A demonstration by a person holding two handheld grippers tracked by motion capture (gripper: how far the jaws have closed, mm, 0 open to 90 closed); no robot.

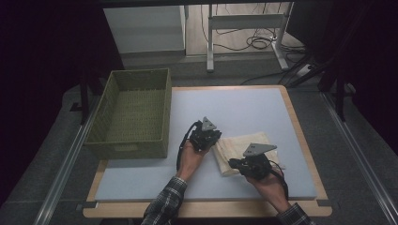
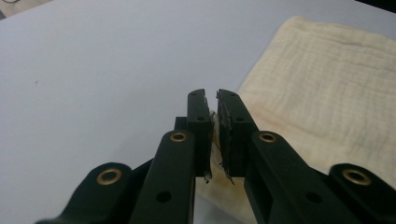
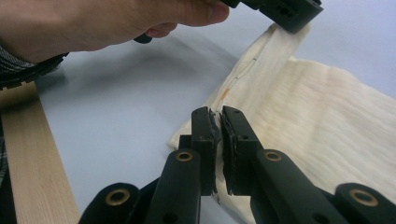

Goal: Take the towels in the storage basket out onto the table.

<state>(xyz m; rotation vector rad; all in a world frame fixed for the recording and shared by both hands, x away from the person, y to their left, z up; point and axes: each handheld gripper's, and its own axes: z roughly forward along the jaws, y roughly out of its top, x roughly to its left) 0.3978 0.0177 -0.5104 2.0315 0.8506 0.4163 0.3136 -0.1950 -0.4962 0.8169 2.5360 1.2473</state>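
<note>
Two grippers nearly shut: my left gripper [image 2: 212, 95] and right gripper [image 3: 215, 113] each pinch the near edge of the folded cream cloth [image 1: 244, 150] on the grey mat [image 1: 141, 180], right of the basket [image 1: 133, 112]. Soft, light, droopy; hold corners, keep taut.

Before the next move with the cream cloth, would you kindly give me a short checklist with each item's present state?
1. Left gripper shut on cloth edge: ok, fabric shows between its pads.
2. Right gripper shut on cloth: ok.
3. Both grips on the same edge: ok.
4. Cloth folded flat: ok.
5. Basket empty and beside the mat: ok.
6. Cloth lifted clear of mat: cannot tell.
</note>
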